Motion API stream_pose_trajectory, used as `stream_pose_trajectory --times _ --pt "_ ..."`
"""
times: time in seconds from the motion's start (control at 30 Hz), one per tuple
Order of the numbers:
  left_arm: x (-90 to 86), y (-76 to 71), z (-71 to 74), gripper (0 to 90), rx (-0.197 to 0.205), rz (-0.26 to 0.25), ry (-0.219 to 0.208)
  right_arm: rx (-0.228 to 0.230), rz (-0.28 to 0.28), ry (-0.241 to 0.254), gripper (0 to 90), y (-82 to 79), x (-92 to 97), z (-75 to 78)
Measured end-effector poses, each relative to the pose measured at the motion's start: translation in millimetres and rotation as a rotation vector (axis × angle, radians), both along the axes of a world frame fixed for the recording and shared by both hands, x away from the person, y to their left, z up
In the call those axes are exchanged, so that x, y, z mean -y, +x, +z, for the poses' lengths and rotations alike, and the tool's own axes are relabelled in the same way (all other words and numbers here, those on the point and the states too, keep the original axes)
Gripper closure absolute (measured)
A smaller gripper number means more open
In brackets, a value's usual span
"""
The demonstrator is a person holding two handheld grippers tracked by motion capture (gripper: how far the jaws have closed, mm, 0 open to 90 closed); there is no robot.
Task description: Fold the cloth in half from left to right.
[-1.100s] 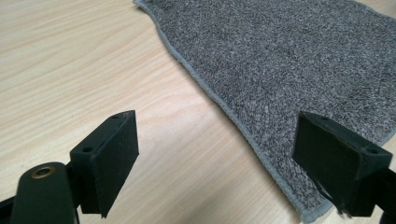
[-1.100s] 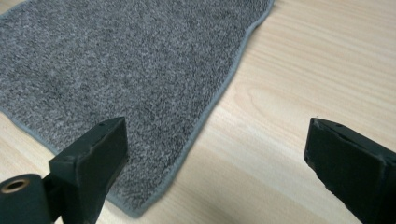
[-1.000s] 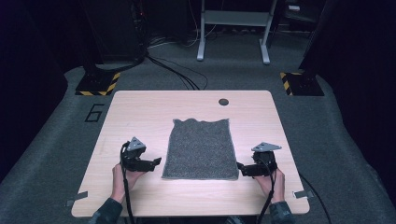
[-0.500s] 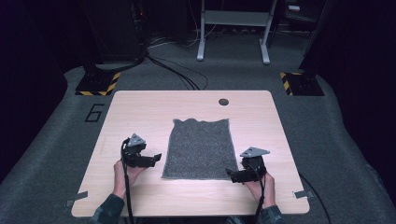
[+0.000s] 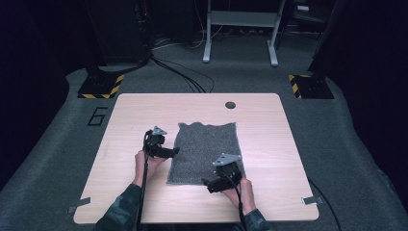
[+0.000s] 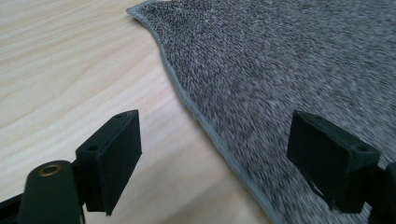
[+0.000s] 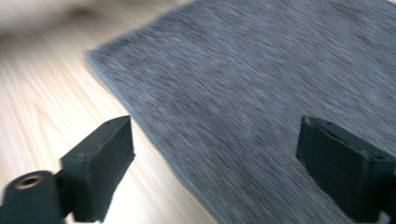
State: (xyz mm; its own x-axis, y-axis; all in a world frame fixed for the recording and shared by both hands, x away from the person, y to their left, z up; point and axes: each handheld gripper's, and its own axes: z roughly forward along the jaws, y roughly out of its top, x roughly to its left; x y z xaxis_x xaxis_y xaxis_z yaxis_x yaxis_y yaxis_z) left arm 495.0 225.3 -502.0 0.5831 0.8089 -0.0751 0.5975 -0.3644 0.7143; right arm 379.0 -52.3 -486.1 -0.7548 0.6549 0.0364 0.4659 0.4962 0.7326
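So there's a grey towel (image 5: 206, 151) lying flat on the light wood counter (image 5: 269, 144), roughly in the middle and a bit toward the person's side, long way running front to back.

Left tool (image 5: 174, 151) sits right at the towel's left edge, about halfway along it, tips pointing in at the cloth. In the left gripper view (image 6: 212, 154) the jaws are spread wide with the hemmed edge running up between them: one jaw over bare wood, the other over the fabric. They've just been closing a little, but the pads aren't pressing on anything.

Right tool (image 5: 208, 184) is down at the towel's near edge, toward its right corner, the person's hand (image 5: 244, 191) behind it. The right gripper view (image 7: 212, 163) is pretty blurry, but same deal there: jaws spread, the towel's edge passing between them, one jaw over the counter and one over the cloth. Those jaws have just been closing a bit too, nothing pinched.

Towel's far edge looks slightly wavy. There's a small dark round hole (image 5: 230, 104) in the counter beyond it, well apart from the towel.
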Motion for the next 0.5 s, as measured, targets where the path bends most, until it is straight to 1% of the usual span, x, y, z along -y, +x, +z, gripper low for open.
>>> stream_pose_trajectory --times 0.03,0.07,0.13,0.2,0.23,0.27,0.3,0.33,0.37,0.4,0.43,0.47,0.5 --pt "1.5 4.0 -0.3 20.0 -0.005 -0.005 0.003 0.004 0.017 -0.008 14.2 0.9 -9.5 -0.6" --pt "3.6 9.5 -1.0 21.1 -0.014 -0.002 0.001 0.008 0.033 -0.011 14.8 1.6 -15.3 -1.3" --pt "6.5 20.5 -1.9 22.1 -0.016 0.007 0.005 0.006 0.061 -0.019 17.6 3.0 -33.2 -2.9" --pt "7.8 32.6 -2.7 23.5 -0.022 0.021 -0.008 0.005 0.082 -0.017 19.3 5.2 -46.2 -5.4" --pt "7.8 36.8 -2.5 24.1 -0.023 0.021 0.0 -0.001 0.092 -0.015 21.0 6.4 -54.7 -6.8" --pt "9.0 40.9 -2.7 24.7 -0.018 0.033 -0.004 0.007 0.102 -0.015 21.6 8.0 -59.2 -8.0" --pt "9.8 46.0 -3.2 25.8 -0.017 0.04 -0.014 0.005 0.101 -0.014 23.1 8.8 -65.2 -8.7" --pt "9.9 50.9 -4.1 26.2 -0.02 0.04 -0.015 -0.001 0.114 -0.011 24.1 10.0 -71.5 -10.1" --pt "10.9 53.3 -4.8 26.5 -0.025 0.055 -0.026 -0.006 0.111 -0.004 25.7 10.6 -76.8 -11.6" --pt "11.5 57.4 -6.3 27.5 -0.015 0.062 -0.027 -0.003 0.117 -0.007 26.6 11.6 -80.1 -13.0" --pt "12.5 61.5 -7.4 29.0 -0.023 0.065 -0.032 -0.018 0.119 -0.006 27.6 11.4 -85.1 -14.8" --pt "12.5 61.5 -7.4 29.1 -0.023 0.065 -0.032 -0.019 0.12 -0.008 29.0 11.2 -89.8 -16.7" --pt "15.4 68.9 -9.1 30.4 -0.018 0.082 -0.023 -0.021 0.125 -0.012 30.6 11.3 -94.1 -18.6"
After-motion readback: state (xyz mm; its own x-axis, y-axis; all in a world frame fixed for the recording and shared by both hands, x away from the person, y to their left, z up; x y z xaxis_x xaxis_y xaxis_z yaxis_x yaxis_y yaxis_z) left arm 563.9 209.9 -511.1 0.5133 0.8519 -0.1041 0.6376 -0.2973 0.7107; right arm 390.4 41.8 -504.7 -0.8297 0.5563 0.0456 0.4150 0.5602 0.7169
